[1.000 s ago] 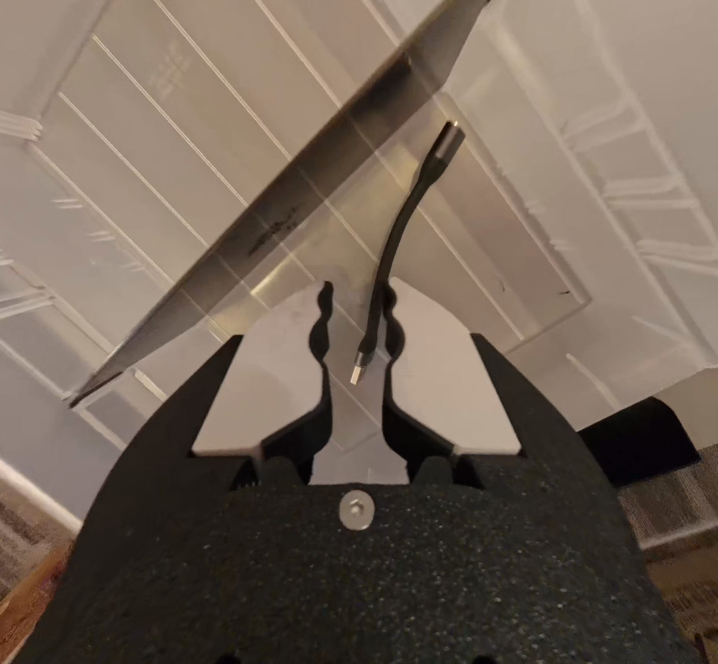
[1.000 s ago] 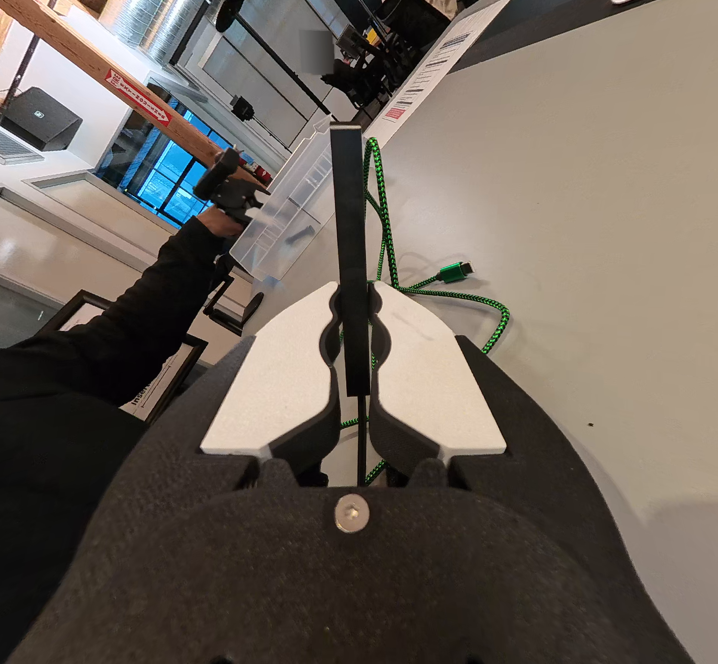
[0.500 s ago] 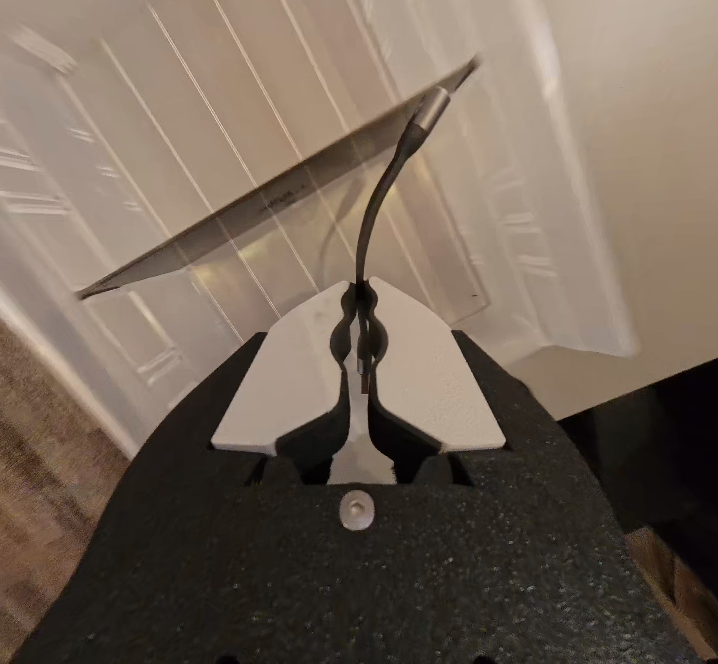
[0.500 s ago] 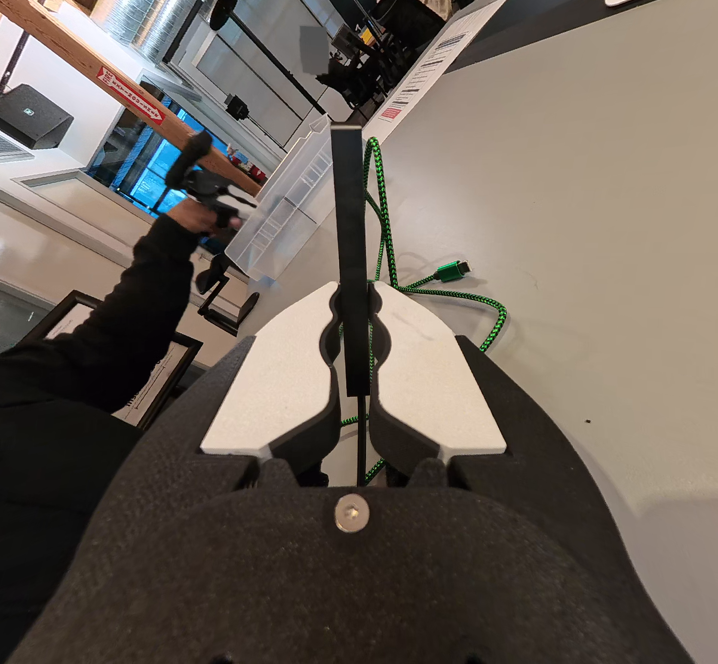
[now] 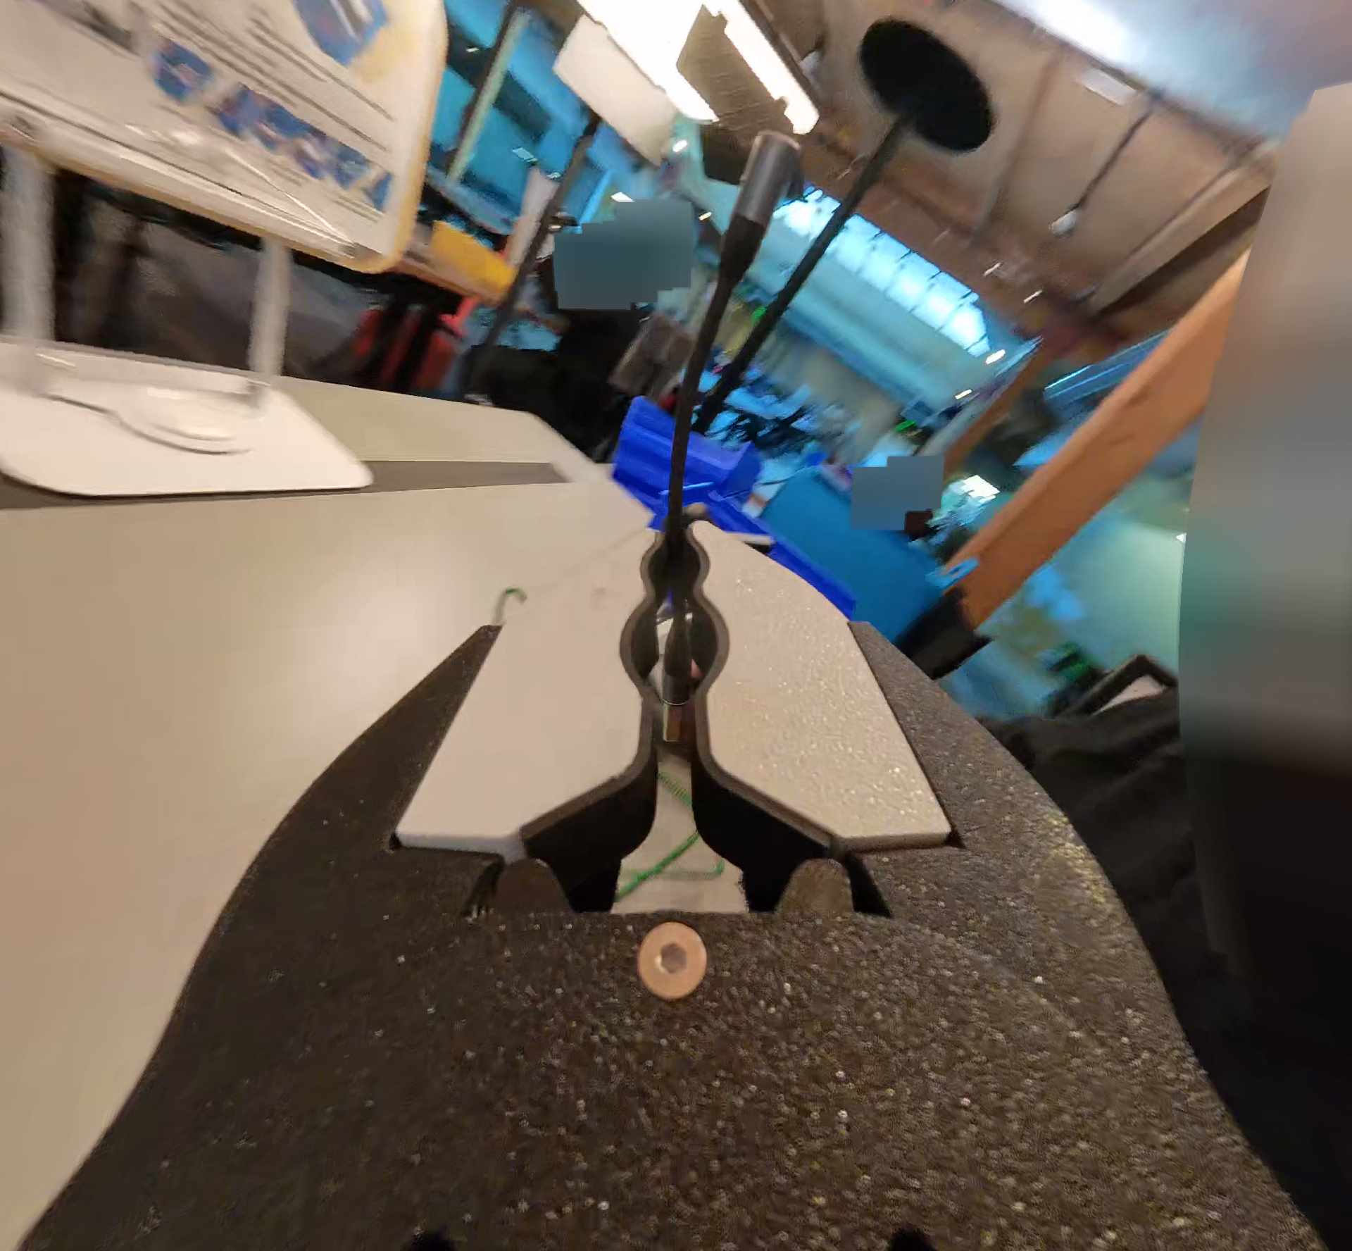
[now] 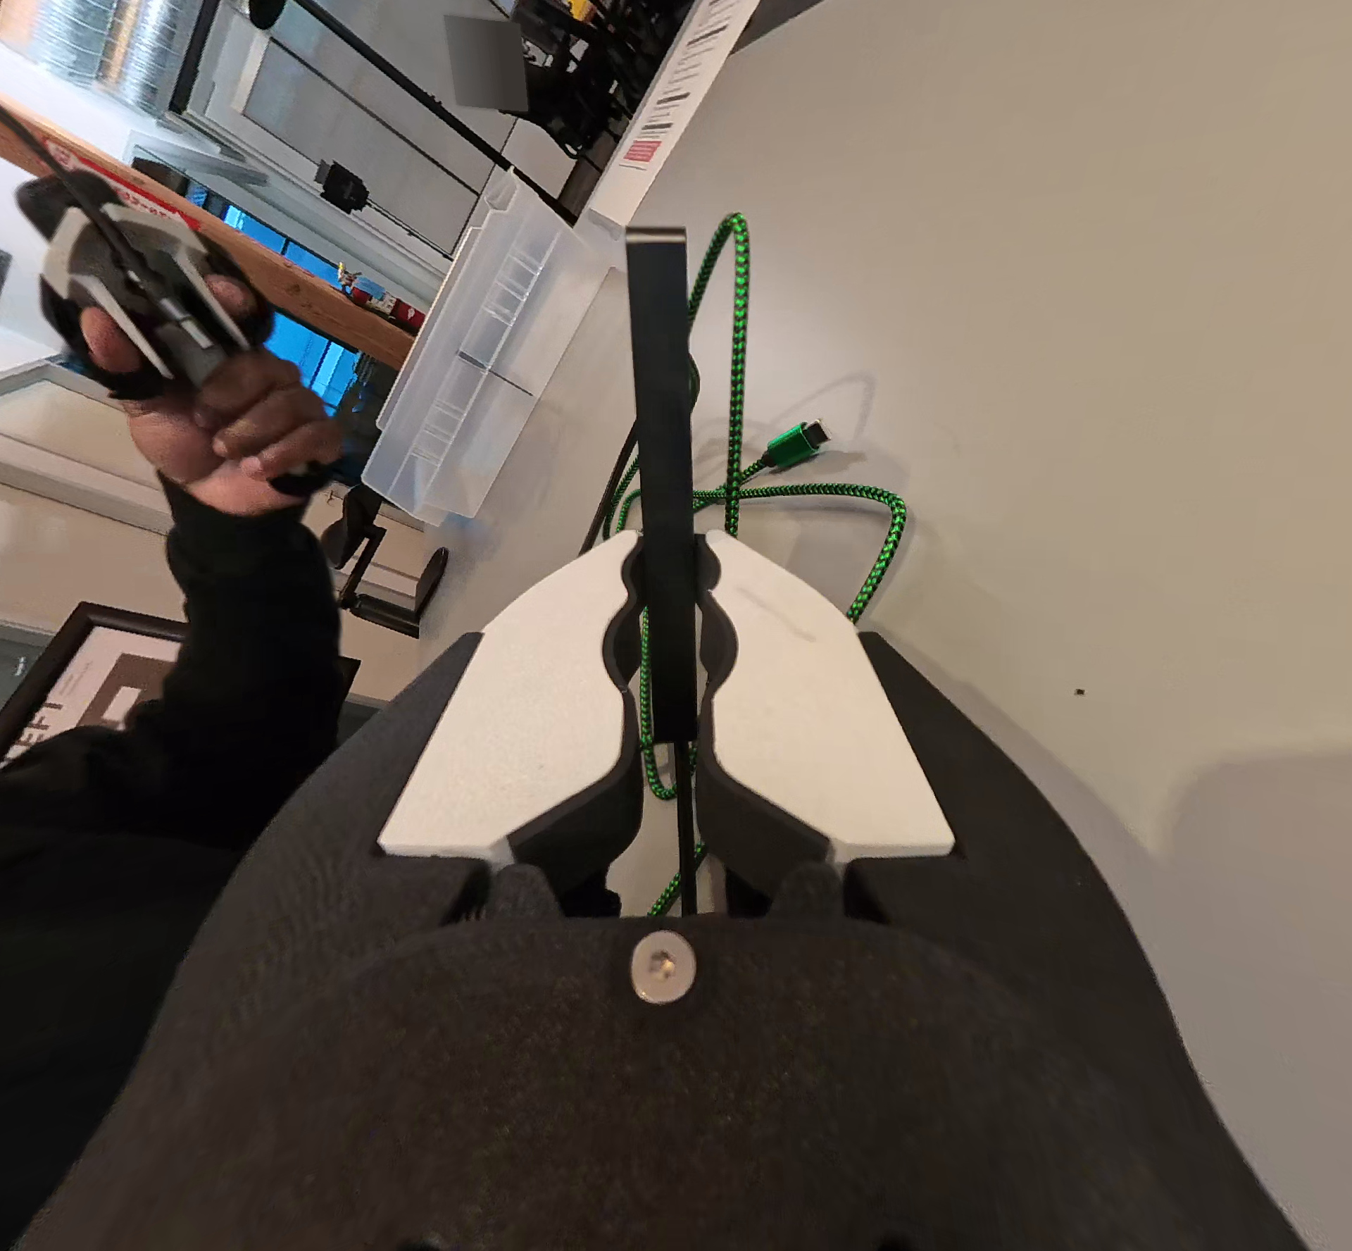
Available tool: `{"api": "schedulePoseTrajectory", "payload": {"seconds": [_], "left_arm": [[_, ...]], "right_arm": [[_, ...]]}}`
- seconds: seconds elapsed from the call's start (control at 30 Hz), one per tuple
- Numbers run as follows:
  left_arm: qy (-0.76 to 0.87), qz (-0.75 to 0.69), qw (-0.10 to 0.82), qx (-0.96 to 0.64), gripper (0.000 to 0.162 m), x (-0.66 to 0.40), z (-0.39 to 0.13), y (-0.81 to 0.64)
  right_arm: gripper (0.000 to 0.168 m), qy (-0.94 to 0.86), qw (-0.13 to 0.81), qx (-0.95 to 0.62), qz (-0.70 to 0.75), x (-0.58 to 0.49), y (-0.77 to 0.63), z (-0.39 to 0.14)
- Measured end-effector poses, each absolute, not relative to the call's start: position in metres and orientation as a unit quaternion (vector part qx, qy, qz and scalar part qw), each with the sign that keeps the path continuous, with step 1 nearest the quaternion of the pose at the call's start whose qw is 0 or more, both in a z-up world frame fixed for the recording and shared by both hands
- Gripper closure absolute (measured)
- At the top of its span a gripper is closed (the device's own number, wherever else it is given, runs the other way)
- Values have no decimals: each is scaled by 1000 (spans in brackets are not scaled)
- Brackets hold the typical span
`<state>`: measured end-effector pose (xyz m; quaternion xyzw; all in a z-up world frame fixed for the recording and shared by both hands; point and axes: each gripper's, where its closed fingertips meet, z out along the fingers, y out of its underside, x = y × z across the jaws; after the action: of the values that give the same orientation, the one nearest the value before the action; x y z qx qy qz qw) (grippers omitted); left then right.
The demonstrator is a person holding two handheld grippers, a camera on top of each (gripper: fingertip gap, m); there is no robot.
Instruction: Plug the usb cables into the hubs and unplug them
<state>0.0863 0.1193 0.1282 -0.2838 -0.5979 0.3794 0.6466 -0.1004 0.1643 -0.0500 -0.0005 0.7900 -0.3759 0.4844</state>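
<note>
My left gripper is shut on a short black USB cable. One plug sits between the jaws; the other, grey end sticks up in the air. In the right wrist view the left gripper is held high, left of the table. My right gripper is shut on a flat black hub that stands upright above the grey table. The hub's thin black cord runs back between the fingers. A green braided USB cable lies looped on the table, its green plug free.
A clear plastic compartment box lies at the table's far left edge. A white paper sheet lies beyond it. In the left wrist view a white stand base with a sign and blue bins are behind the table. The grippers' ends are close to 25 cm from one another. To the white stand base: right tips about 35 cm, left tips about 45 cm.
My left gripper shut on the short black cable inside the clear box, lifted it out and swung up and away from the box. The right gripper still holds the hub in nearly the same place.
</note>
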Motion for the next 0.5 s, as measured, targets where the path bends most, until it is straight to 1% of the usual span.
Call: {"api": "schedulePoseTrajectory", "payload": {"seconds": [0.1,0.2,0.33,0.43,0.5], "left_arm": [[-572,319,714,-249,159,20,97,126],[-554,263,761,-211,159,-28,73,133],[-579,255,752,-188,159,-60,36,130],[-602,271,733,-166,159,-62,17,119],[-601,263,738,-156,159,-58,15,117]], "right_arm": [[158,772,516,6,-371,-99,167,-45],[159,759,541,32,-361,-105,166,-42],[158,745,565,79,-345,-110,161,-43],[158,753,559,87,-337,-110,159,-48],[158,772,538,79,-327,-108,158,-56]]}}
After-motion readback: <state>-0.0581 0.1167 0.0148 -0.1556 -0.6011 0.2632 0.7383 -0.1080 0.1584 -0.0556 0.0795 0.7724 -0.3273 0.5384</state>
